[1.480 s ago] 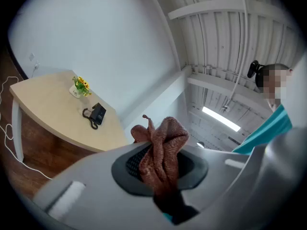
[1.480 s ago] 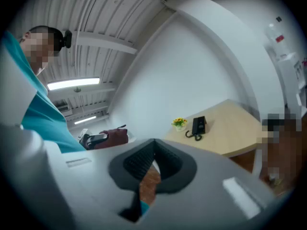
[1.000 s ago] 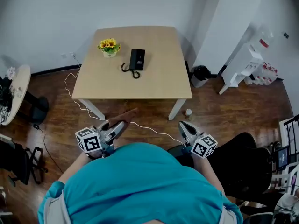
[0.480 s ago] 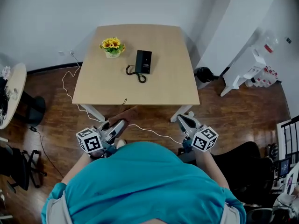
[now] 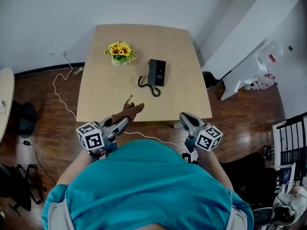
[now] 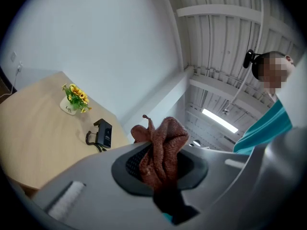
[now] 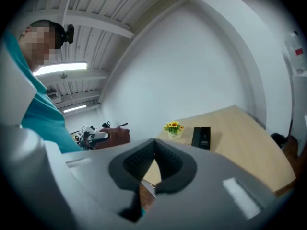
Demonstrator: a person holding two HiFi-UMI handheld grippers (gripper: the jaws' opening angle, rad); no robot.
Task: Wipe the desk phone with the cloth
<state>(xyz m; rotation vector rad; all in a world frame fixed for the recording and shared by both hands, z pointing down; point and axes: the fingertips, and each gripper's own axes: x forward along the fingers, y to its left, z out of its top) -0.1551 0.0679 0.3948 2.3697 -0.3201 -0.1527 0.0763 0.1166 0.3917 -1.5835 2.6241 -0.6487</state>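
Note:
A black desk phone (image 5: 157,72) with a coiled cord lies near the middle of the light wooden table (image 5: 100,92); it also shows in the left gripper view as the phone (image 6: 103,133) and in the right gripper view as the phone (image 7: 202,137). My left gripper (image 5: 125,120) is shut on a reddish-brown cloth (image 5: 128,111), which hangs over the table's near edge; the cloth (image 6: 160,150) bunches between the jaws. My right gripper (image 5: 184,118) is shut and holds nothing, at the table's near right corner.
A small pot of yellow flowers (image 5: 120,51) stands left of the phone. A white cable (image 5: 62,92) trails over the wooden floor to the left and under the table. A white rack (image 5: 252,78) stands at the right, a round side table (image 5: 5,99) at the far left.
Both grippers have come forward to the table's near edge; the cloth now reaches over the tabletop. The table and phone appear closer and lower in the head view.

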